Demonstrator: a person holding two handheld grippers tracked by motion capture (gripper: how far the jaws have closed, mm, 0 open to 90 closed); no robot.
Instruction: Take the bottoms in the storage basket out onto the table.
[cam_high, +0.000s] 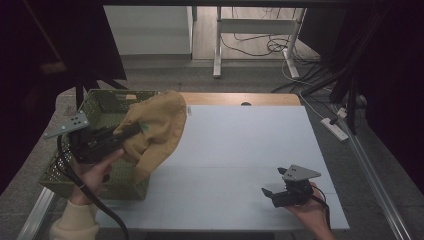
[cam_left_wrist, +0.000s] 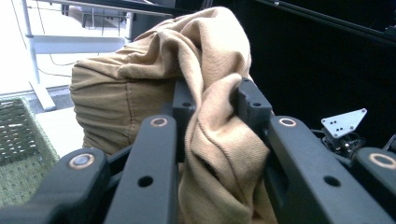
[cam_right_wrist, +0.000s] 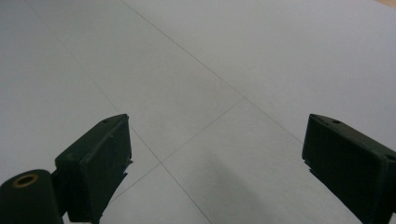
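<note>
Lifting step: left tongs (cam_high: 131, 131) clamped on a fold of the tan cloth (cam_high: 157, 125), held up over the right edge of the green basket (cam_high: 102, 107) at the desk's (cam_high: 240, 150) left. Right tongs (cam_high: 268, 194) wide, holding nothing, low at the near right. Next, probably: swing right, lower onto bare desk, bring the right in for a second corner.

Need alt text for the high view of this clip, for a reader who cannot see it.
The left gripper is shut on a tan cloth garment, holding it up above a green mesh basket at the left edge of a white table. The right gripper, jaws open and holding nothing, rests low over the table's near right corner in the person's hand.
</note>
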